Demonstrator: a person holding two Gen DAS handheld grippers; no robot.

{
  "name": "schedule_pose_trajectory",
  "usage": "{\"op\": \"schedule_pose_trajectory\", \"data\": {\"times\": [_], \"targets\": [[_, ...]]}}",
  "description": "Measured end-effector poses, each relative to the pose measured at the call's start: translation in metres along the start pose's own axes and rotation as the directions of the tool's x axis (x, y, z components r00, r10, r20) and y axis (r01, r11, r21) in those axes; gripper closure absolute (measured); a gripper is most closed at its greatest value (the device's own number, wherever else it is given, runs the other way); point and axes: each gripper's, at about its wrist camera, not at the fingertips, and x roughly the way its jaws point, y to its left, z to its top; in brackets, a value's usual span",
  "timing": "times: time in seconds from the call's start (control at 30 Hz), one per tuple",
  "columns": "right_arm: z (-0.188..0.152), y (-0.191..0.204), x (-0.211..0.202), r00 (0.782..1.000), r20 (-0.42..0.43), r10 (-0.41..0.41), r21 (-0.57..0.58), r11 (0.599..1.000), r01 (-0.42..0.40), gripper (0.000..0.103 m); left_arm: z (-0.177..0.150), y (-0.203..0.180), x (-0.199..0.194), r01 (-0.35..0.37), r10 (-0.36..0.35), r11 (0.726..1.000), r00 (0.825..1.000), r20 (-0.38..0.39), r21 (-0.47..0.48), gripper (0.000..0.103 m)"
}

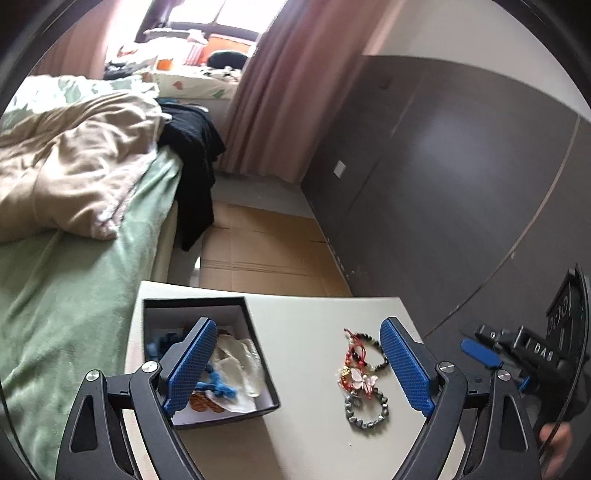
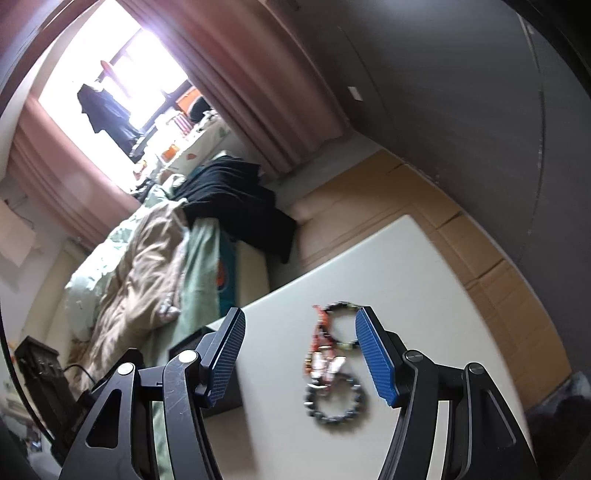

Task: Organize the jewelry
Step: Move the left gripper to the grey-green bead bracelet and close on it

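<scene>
With both jaws wide and empty, I feared the tangled bracelets (image 1: 364, 380) between them might snag—dragging neighbours off the table (image 1: 306, 332).

bed (image 1: 74, 258) left of frame, green sheet, tan blanket (image 1: 74, 166) rumpled, black garment (image 1: 192, 147) over its corner | window (image 1: 207, 14) top centre, bright daylight | pink curtains (image 1: 277, 92) beside it | dark grey wall panels (image 1: 461, 166) right | cardboard (image 1: 258, 251) covering the floor | white surface (image 1: 314, 424) lower centre
</scene>
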Motion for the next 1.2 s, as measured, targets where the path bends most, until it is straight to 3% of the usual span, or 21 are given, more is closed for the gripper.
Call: {"op": "schedule_pose_trajectory", "data": {"times": [0.23, 0.47, 0.57, 0.73, 0.93, 1.03, 1.1, 1.2], "targets": [[0.004, -0.029, 0.005, 0.995, -0.068, -0.067, 0.052, 0.996, 0.07, 0.04, -0.017, -0.03, 0.02, 0.028, -0.024, 0.997, 0.998, -0.053, 0.068, 0.017], [-0.001, -0.046, 0.015, 0.982, -0.164, -0.095, 0.069, 0.992, 0.108, 0.04, -0.043, -0.06, 0.047, 0.061, -0.035, 0.985, 0.987, -0.157, 0.163, 0.023], [0.0, -0.055, 0.012, 0.981, -0.165, -0.106, 0.081, 0.989, 0.121, 0.04, -0.057, -0.07, 0.063, 0.044, 0.002, 0.978, 0.976, -0.218, 0.205, 0.032], [0.002, -0.066, 0.009, 0.983, -0.18, -0.032, 0.147, 0.987, 0.059, 0.04, -0.08, -0.08, 0.085, 0.037, 0.033, 0.968, 0.962, -0.271, 0.247, 0.035], [0.006, -0.07, 0.008, 0.984, -0.173, -0.032, 0.163, 0.985, 0.061, 0.04, -0.098, -0.085, 0.107, 0.01, 0.095, 0.952, 0.94, -0.327, 0.306, 0.04], [0.006, -0.071, 0.01, 0.983, -0.176, -0.052, 0.16, 0.984, 0.081, 0.04, -0.102, -0.079, 0.113, 0.002, 0.102, 0.958, 0.932, -0.349, 0.286, 0.051], [0.006, -0.072, 0.012, 0.982, -0.183, -0.052, 0.164, 0.983, 0.083, 0.04, -0.102, -0.079, 0.113, -0.008, 0.113, 0.954, 0.935, -0.336, 0.301, 0.058], [0.004, -0.07, 0.015, 0.979, -0.194, -0.062, 0.155, 0.984, 0.093, 0.04, -0.103, -0.081, 0.113, -0.064, 0.184, 0.931, 0.933, -0.31, 0.359, 0.078]]}}
